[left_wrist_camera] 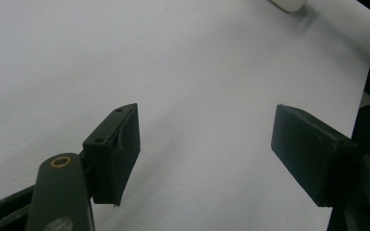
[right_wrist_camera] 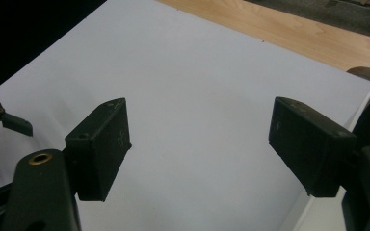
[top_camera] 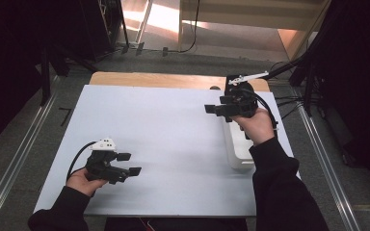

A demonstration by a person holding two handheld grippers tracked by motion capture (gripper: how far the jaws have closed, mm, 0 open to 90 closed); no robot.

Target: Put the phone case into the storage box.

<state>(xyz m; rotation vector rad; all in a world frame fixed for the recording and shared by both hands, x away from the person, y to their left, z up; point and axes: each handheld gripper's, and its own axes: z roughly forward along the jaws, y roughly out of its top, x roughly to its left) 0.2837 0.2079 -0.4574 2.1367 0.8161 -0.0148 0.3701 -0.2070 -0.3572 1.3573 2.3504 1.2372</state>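
My left gripper (top_camera: 129,163) hovers over the near left part of a white board (top_camera: 173,144), held by a hand in a dark sleeve. Its jaws stand open with only bare board between them (left_wrist_camera: 207,139). My right gripper (top_camera: 212,110) is at the far right of the board, jaws pointing left, open and empty (right_wrist_camera: 200,139). Under the right hand lies a long white box (top_camera: 238,151), and one corner of that white box (left_wrist_camera: 289,4) peeks in at the top of the left gripper view. Far off at the left edge of the right gripper view is the left gripper (right_wrist_camera: 5,122).
The board rests on a wooden table (top_camera: 164,79), whose bare strip (right_wrist_camera: 289,29) runs along the far edge with a dark round spot (right_wrist_camera: 366,74) in it. Metal rails, stands and cables flank the table on both sides.
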